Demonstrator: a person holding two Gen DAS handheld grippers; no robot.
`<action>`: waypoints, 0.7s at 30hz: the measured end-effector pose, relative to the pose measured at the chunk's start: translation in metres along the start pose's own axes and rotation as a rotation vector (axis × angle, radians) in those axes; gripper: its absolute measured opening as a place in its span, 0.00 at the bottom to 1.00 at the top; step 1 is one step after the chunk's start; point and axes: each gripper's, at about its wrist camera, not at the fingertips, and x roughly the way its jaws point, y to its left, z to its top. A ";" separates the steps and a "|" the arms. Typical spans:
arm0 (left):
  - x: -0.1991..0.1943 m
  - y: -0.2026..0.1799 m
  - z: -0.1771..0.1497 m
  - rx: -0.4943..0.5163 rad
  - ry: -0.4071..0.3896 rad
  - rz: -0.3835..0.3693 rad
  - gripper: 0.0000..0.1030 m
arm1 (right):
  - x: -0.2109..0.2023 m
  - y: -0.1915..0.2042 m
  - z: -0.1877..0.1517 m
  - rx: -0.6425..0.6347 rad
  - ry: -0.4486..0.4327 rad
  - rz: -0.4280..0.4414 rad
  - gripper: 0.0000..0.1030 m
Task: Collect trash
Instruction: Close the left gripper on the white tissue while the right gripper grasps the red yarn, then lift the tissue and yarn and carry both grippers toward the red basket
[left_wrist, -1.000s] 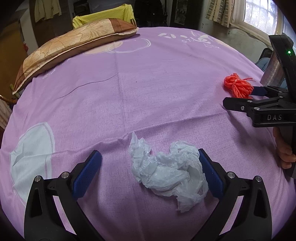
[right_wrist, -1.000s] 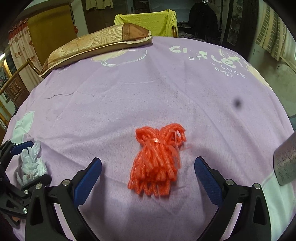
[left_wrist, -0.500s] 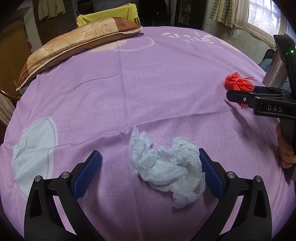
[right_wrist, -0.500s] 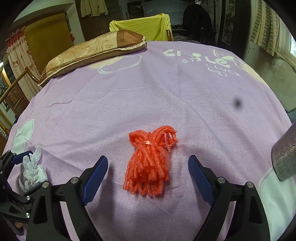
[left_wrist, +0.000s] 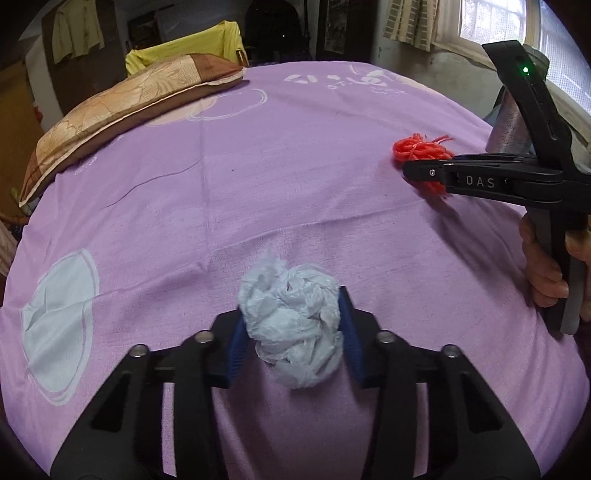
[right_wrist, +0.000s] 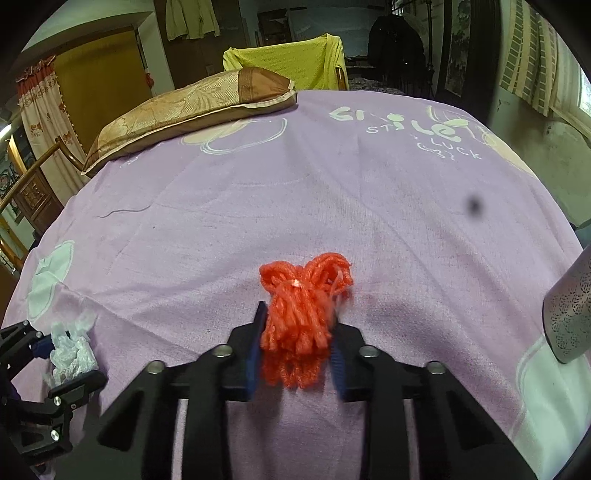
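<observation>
A crumpled white plastic bag (left_wrist: 288, 295) lies on the purple bedsheet (left_wrist: 295, 166), squeezed into a ball between the blue pads of my left gripper (left_wrist: 291, 332), whose jaws are closing on it. An orange yarn bundle (right_wrist: 303, 291) sits pinched between the pads of my right gripper (right_wrist: 299, 325), jaws also closing. The left wrist view shows the right gripper (left_wrist: 424, 171) from the side at the orange bundle (left_wrist: 417, 147), held by a person's hand (left_wrist: 543, 266). At the left edge of the right wrist view, the left gripper (right_wrist: 55, 354) clamps the bag (right_wrist: 72, 350).
A brown patterned pillow (left_wrist: 122, 110) lies at the bed's far left. A silver perforated container (right_wrist: 569, 314) stands at the right edge of the bed. A chair with yellow cloth (right_wrist: 288, 62) is behind the bed. A window is at the far right.
Both grippers went from wide open to closed: the left squeezed the spread bag into a ball, the right pinched the orange bundle. The left gripper also shifted forward slightly.
</observation>
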 end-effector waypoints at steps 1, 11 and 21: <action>-0.002 -0.001 0.001 0.003 -0.012 0.004 0.37 | -0.002 -0.001 -0.001 0.004 -0.009 0.000 0.27; -0.043 -0.008 0.003 0.029 -0.174 0.052 0.36 | -0.031 0.005 -0.012 -0.023 -0.097 -0.053 0.27; -0.067 -0.020 -0.012 0.036 -0.235 0.046 0.36 | -0.076 0.006 -0.038 0.044 -0.164 -0.040 0.27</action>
